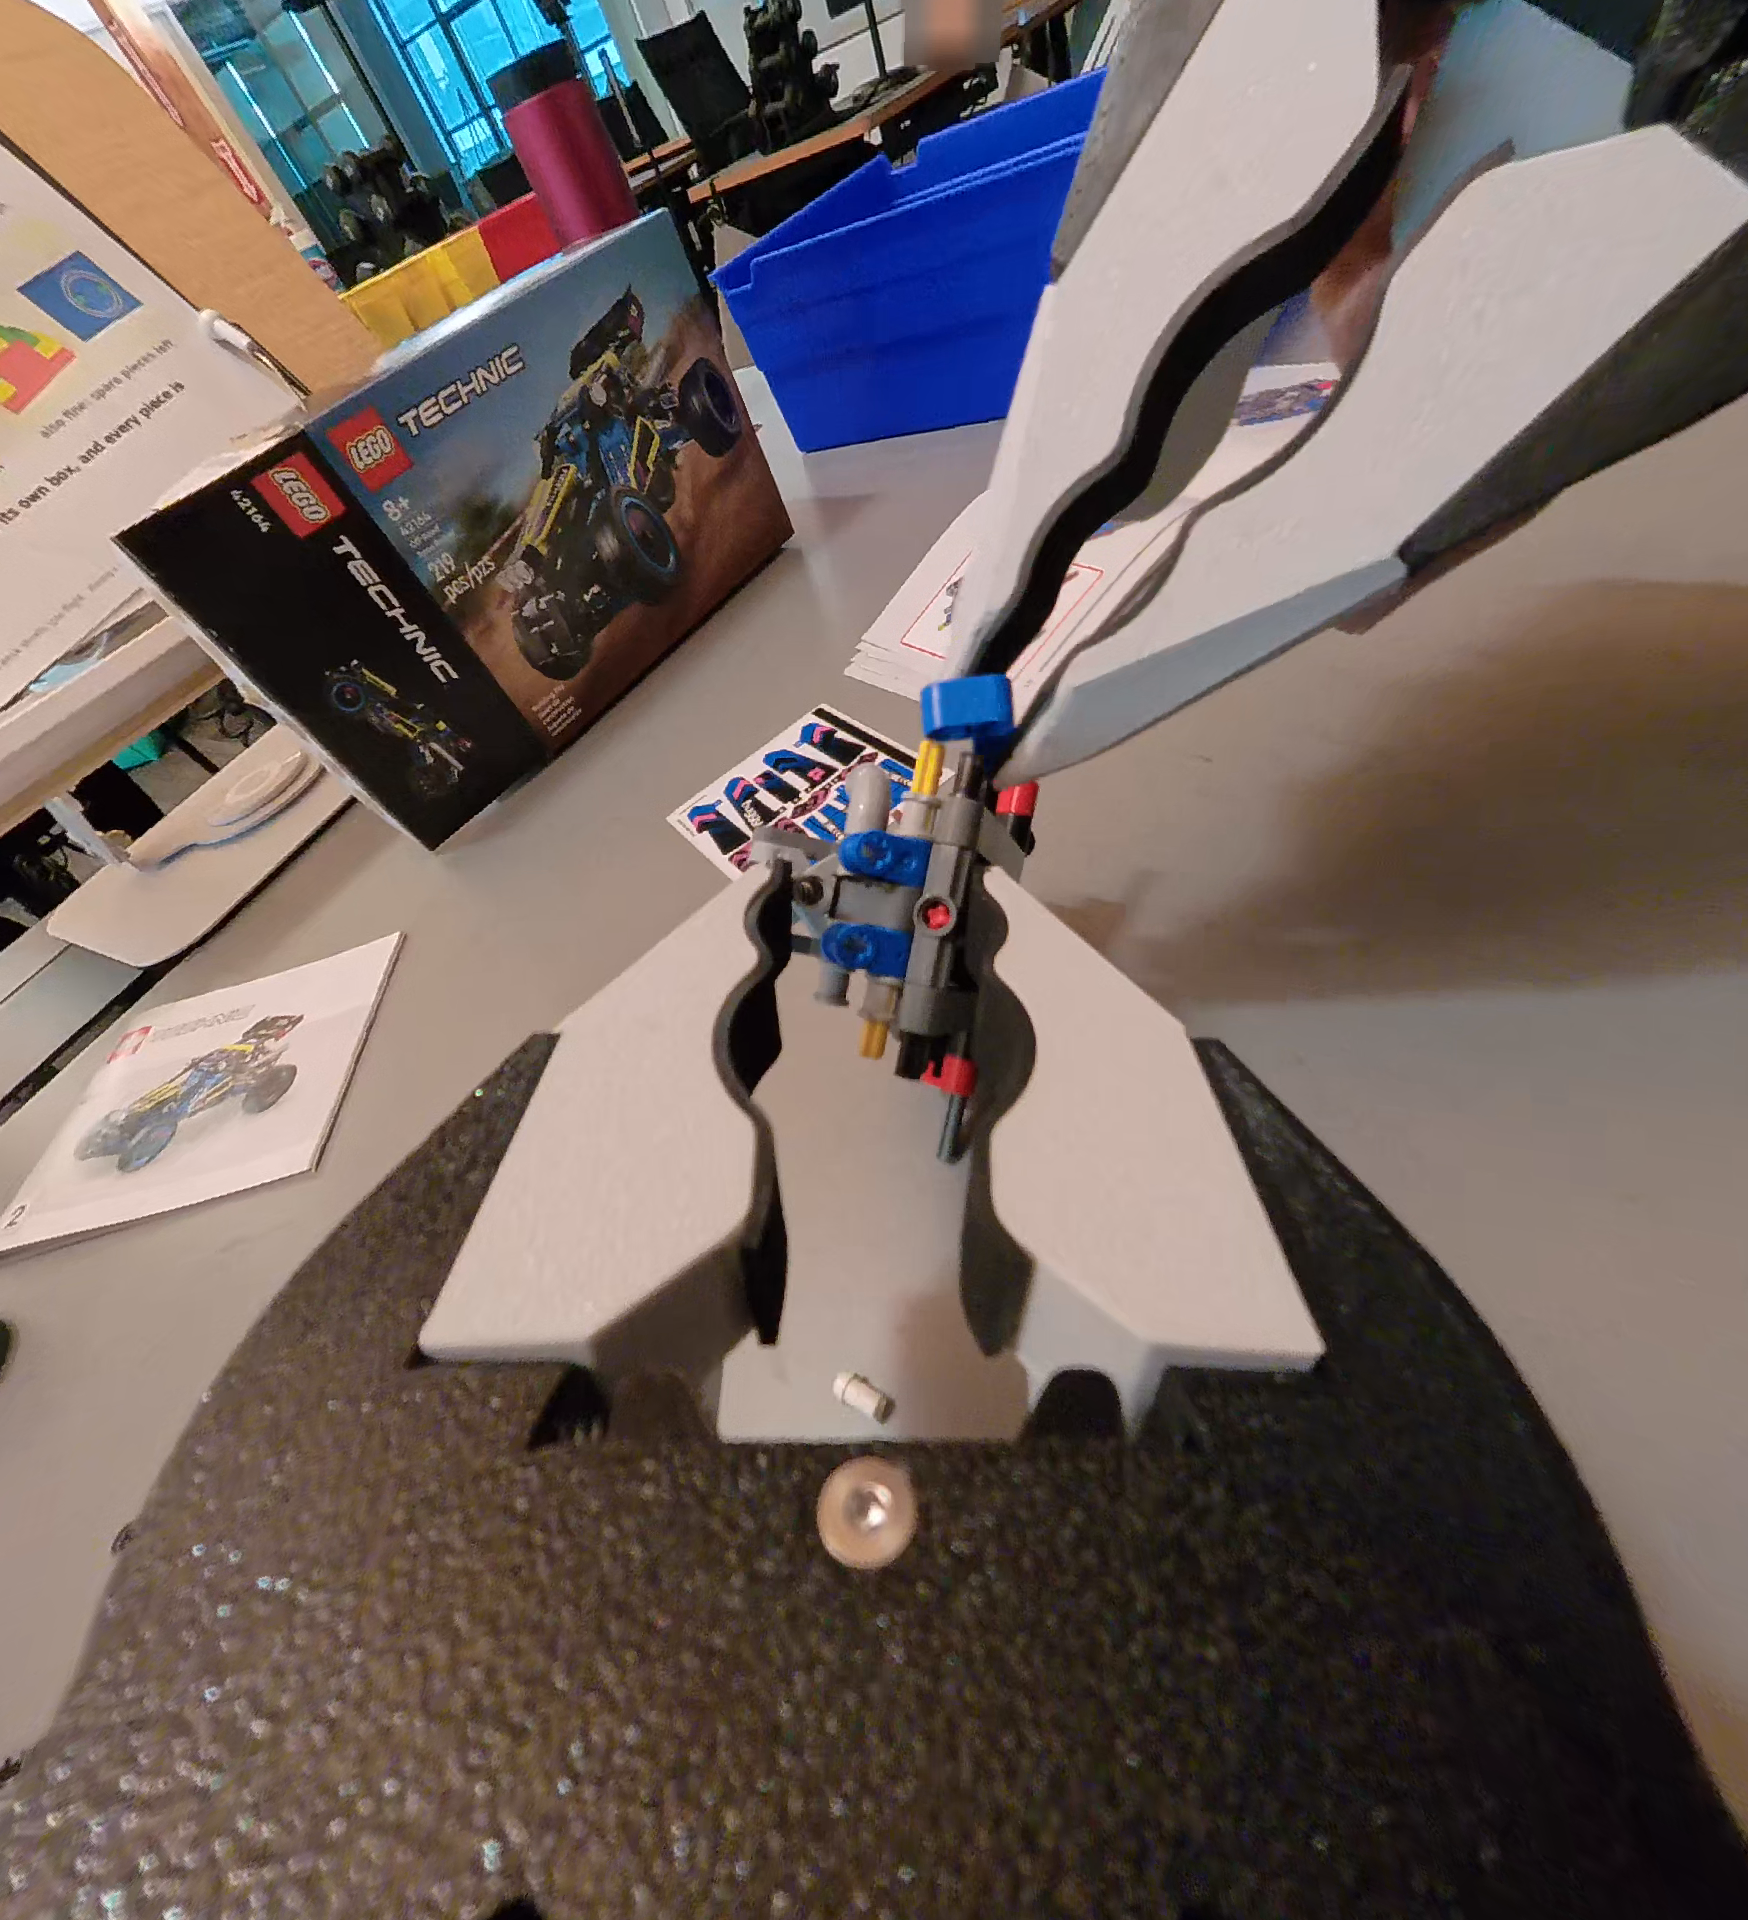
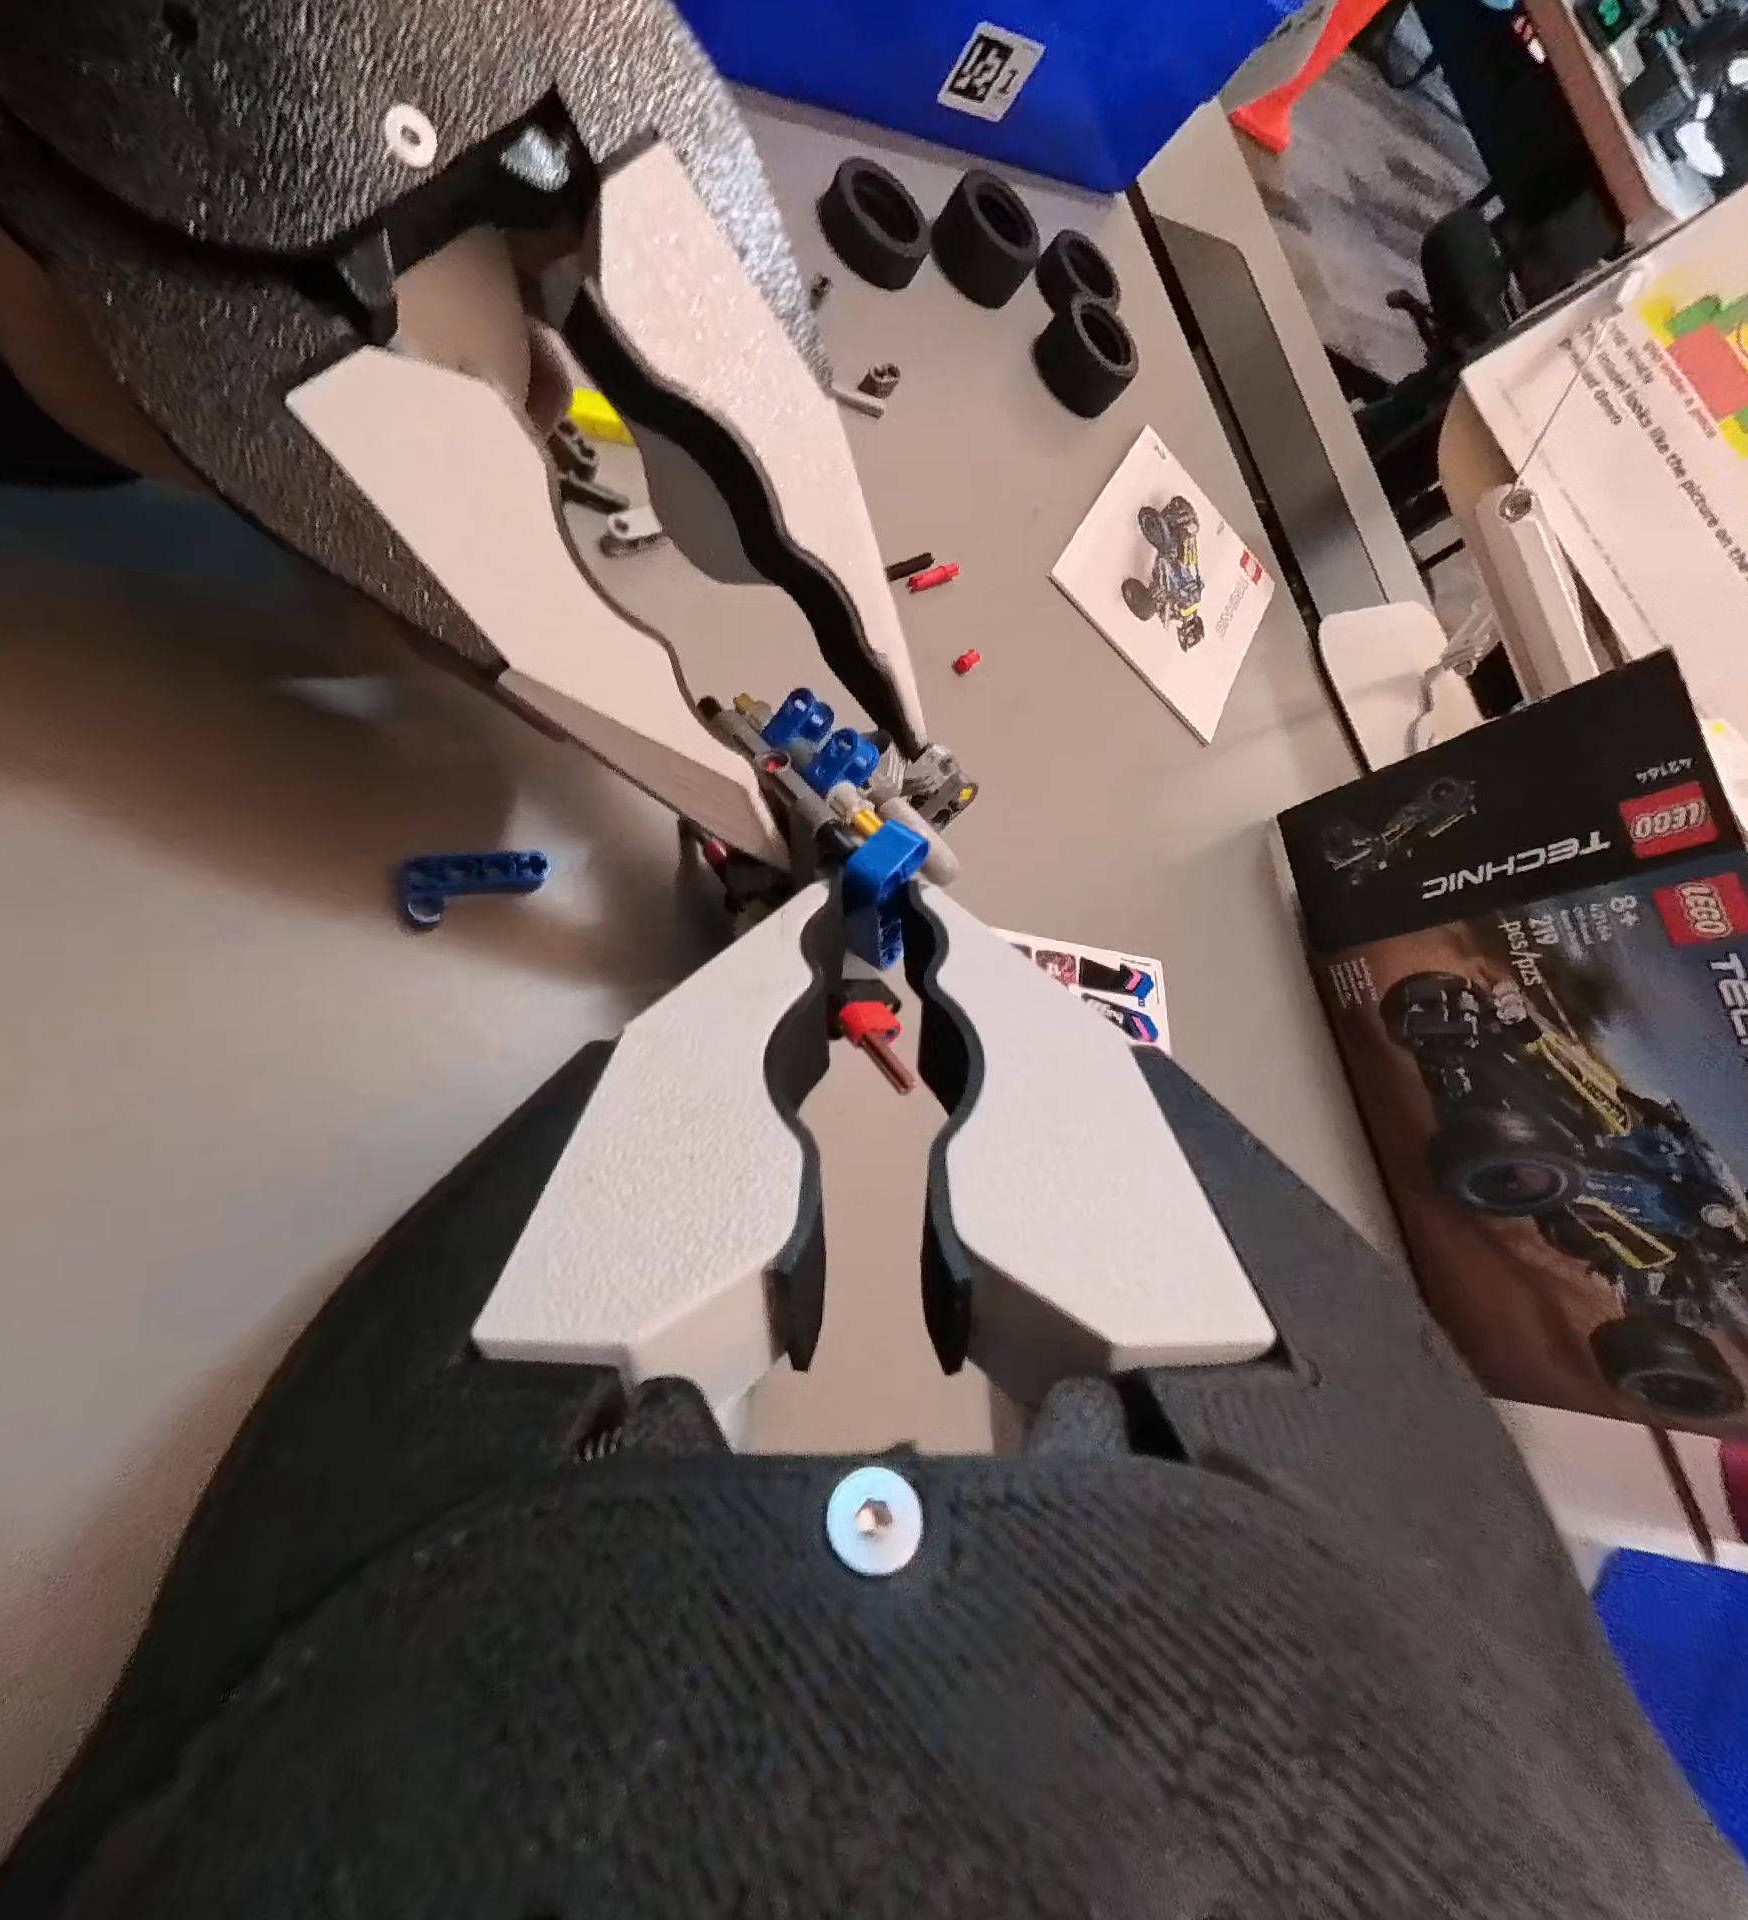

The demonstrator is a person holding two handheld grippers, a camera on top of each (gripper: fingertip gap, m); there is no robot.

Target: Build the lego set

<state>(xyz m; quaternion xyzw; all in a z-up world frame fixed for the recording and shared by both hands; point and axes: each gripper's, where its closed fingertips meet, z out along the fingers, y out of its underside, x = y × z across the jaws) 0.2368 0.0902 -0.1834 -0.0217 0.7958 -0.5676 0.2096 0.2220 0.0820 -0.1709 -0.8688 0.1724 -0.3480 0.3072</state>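
Note:
My left gripper (image 1: 880,894) is shut on a small lego assembly (image 1: 896,925) of grey, blue, yellow and red parts and holds it upright above the grey table (image 1: 558,831). My right gripper (image 1: 989,712) comes in from the upper right, shut on a blue beam (image 1: 965,707) that sits at the top of the assembly's yellow axle. In the right wrist view my right gripper (image 2: 875,904) pinches the blue beam (image 2: 880,894), and my left gripper (image 2: 839,784) holds the assembly (image 2: 818,753) from the upper left.
The lego box (image 1: 496,520) stands at the left, a booklet (image 1: 195,1091) lies near it, a sticker sheet (image 1: 797,779) lies under the grippers. Blue bins (image 1: 901,281) stand behind. Several tyres (image 2: 984,239), red pins (image 2: 932,577) and a blue bent beam (image 2: 470,878) lie on the table. Left and right tips are no more than a few centimetres apart.

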